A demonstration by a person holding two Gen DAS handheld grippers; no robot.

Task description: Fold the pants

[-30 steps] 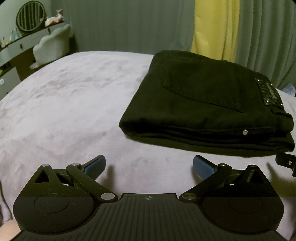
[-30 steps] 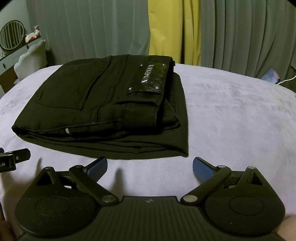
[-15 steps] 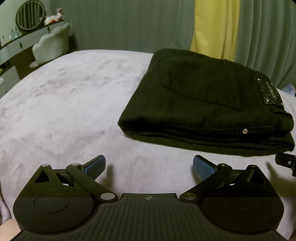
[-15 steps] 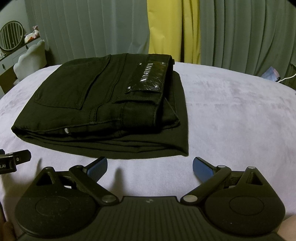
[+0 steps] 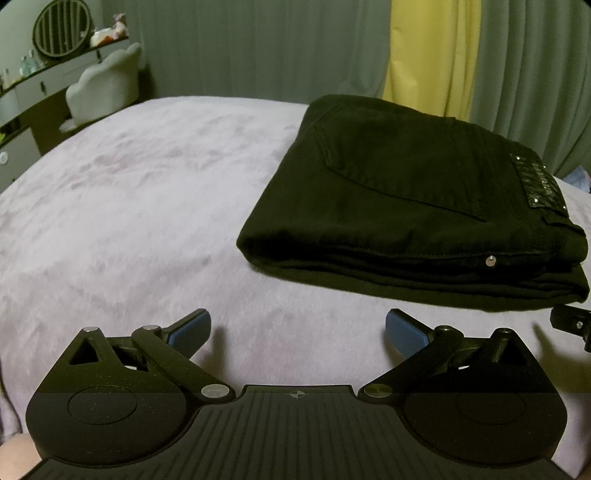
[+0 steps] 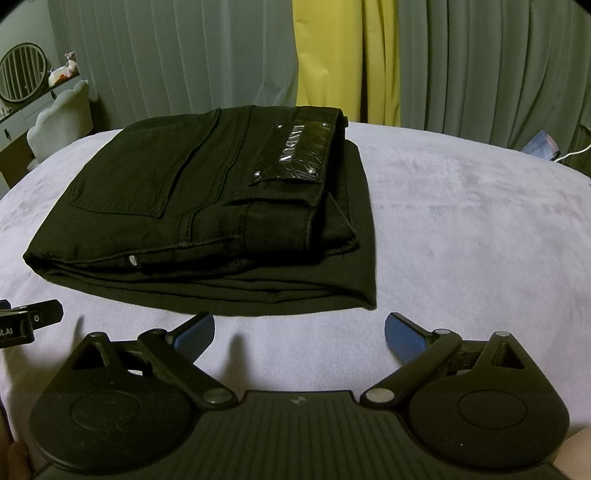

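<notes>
Black pants (image 5: 413, 206) lie folded into a flat stack on the lilac bedspread (image 5: 140, 206), with a back pocket and a shiny waistband patch on top. They also show in the right wrist view (image 6: 207, 218). My left gripper (image 5: 297, 332) is open and empty, just in front of the stack's near left corner. My right gripper (image 6: 299, 332) is open and empty, just in front of the stack's near edge. Neither touches the pants.
Grey and yellow curtains (image 6: 343, 55) hang behind the bed. A white chair (image 5: 103, 86) and a shelf with a round mirror (image 5: 61, 24) stand at the far left. A small object with a cable (image 6: 543, 142) lies at the bed's far right edge.
Both grippers have drawn back slightly from the folded pants and stay open. The pants have not moved.
</notes>
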